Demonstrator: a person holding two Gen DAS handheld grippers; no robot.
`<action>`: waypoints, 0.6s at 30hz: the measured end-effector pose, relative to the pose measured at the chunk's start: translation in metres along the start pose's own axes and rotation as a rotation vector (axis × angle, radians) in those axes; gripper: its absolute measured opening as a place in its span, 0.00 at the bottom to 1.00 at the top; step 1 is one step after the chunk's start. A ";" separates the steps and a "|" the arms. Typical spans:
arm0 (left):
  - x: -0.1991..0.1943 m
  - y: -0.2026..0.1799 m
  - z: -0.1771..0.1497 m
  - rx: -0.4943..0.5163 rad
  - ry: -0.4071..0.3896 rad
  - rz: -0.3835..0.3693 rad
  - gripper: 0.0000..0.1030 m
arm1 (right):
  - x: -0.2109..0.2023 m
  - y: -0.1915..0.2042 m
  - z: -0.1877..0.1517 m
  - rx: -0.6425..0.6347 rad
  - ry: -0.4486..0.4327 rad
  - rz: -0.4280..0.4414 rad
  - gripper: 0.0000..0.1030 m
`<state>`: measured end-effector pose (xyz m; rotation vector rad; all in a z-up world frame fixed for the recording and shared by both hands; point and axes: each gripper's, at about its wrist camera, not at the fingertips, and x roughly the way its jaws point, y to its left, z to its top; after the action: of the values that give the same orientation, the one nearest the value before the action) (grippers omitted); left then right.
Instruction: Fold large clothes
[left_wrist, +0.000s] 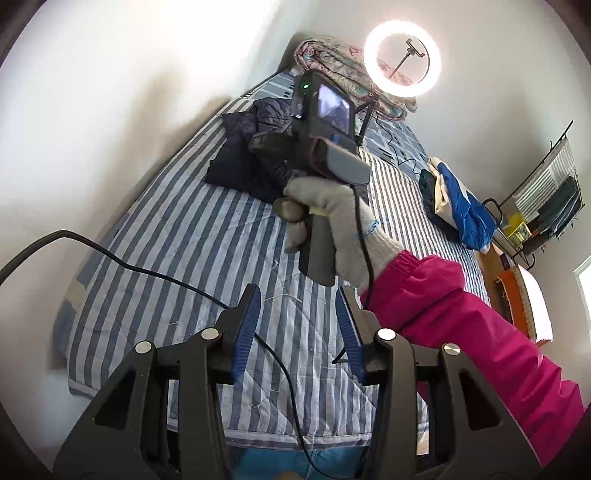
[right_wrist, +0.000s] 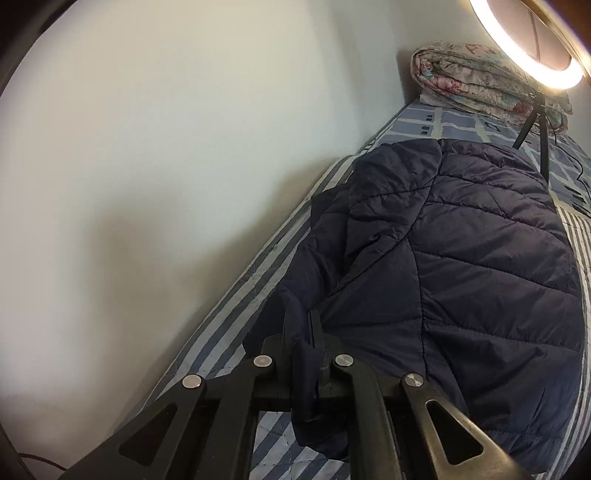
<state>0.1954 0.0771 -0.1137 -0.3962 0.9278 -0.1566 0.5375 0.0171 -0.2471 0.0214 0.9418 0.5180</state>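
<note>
Right gripper clamped on the near hem of the navy quilted jacket, which stretches away up the striped bed; left gripper wide, holding nothing, well short of it.

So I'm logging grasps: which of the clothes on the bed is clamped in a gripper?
The navy quilted jacket by the wall: the right gripper has its jaws shut on its edge. The blue-and-cream garment lies untouched.
</note>
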 end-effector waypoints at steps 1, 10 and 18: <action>0.001 0.000 0.000 0.000 0.002 0.000 0.42 | 0.001 -0.004 0.003 -0.003 0.003 0.001 0.03; 0.004 0.002 0.001 -0.002 0.002 0.003 0.42 | 0.017 0.014 0.016 -0.027 0.033 0.000 0.03; 0.008 0.000 0.001 0.007 0.004 0.024 0.42 | 0.041 0.012 0.012 0.002 0.072 0.128 0.12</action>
<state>0.2008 0.0753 -0.1190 -0.3780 0.9354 -0.1389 0.5614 0.0477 -0.2678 0.0659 1.0163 0.6399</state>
